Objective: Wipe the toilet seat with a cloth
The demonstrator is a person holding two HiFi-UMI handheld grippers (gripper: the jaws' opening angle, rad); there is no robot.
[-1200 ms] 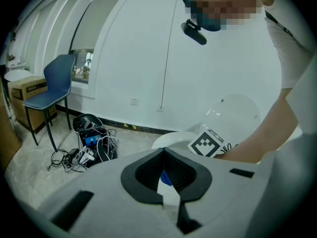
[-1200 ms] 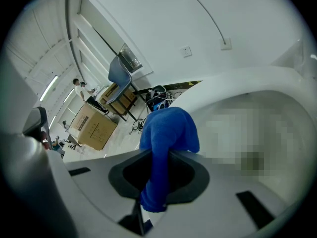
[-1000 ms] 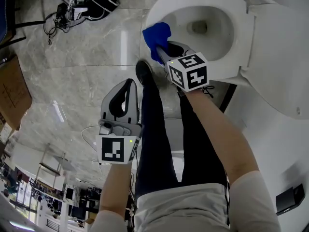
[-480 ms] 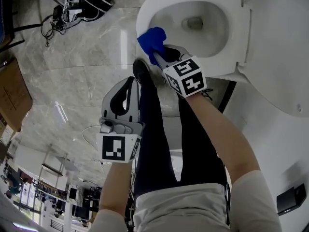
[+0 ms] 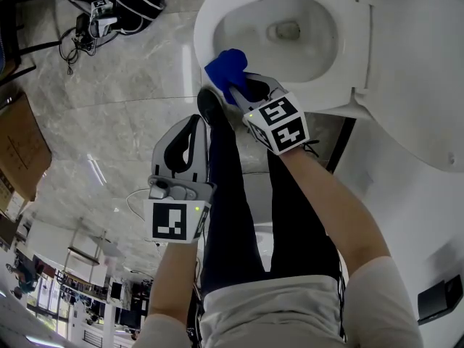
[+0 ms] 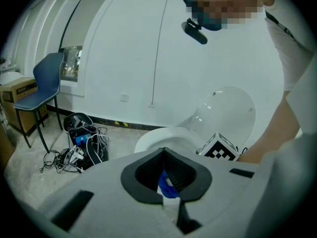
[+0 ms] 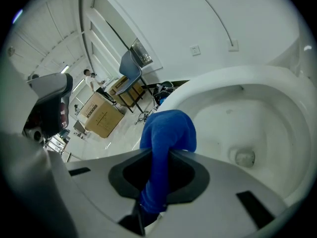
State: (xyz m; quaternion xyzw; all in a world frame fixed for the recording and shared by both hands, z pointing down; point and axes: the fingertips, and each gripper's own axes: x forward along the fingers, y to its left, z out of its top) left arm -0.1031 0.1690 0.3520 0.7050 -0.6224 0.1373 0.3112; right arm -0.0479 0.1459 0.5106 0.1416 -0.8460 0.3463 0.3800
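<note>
The white toilet seat (image 5: 206, 20) lies down around the bowl, and the lid (image 5: 413, 64) stands up behind it. A blue cloth (image 5: 227, 67) rests on the seat's near front rim. My right gripper (image 5: 237, 85) is shut on it, and the cloth (image 7: 167, 133) bulges out past the jaws over the seat (image 7: 233, 78). My left gripper (image 5: 194, 127) hangs shut and empty over the floor, beside the person's leg and short of the toilet. In the left gripper view the left gripper (image 6: 163, 153) points at the seat (image 6: 151, 137) and the cloth (image 6: 167, 187).
The person's dark trouser legs and a black shoe (image 5: 216, 110) stand right before the bowl. A tangle of cables and a bag (image 5: 109, 6) lies on the marble floor at left. A cardboard box (image 5: 20, 140) and a blue chair (image 6: 42, 90) stand further off.
The right gripper has slid the blue cloth a little along the seat's front rim, toward the near side. The left gripper has stayed where it was.
</note>
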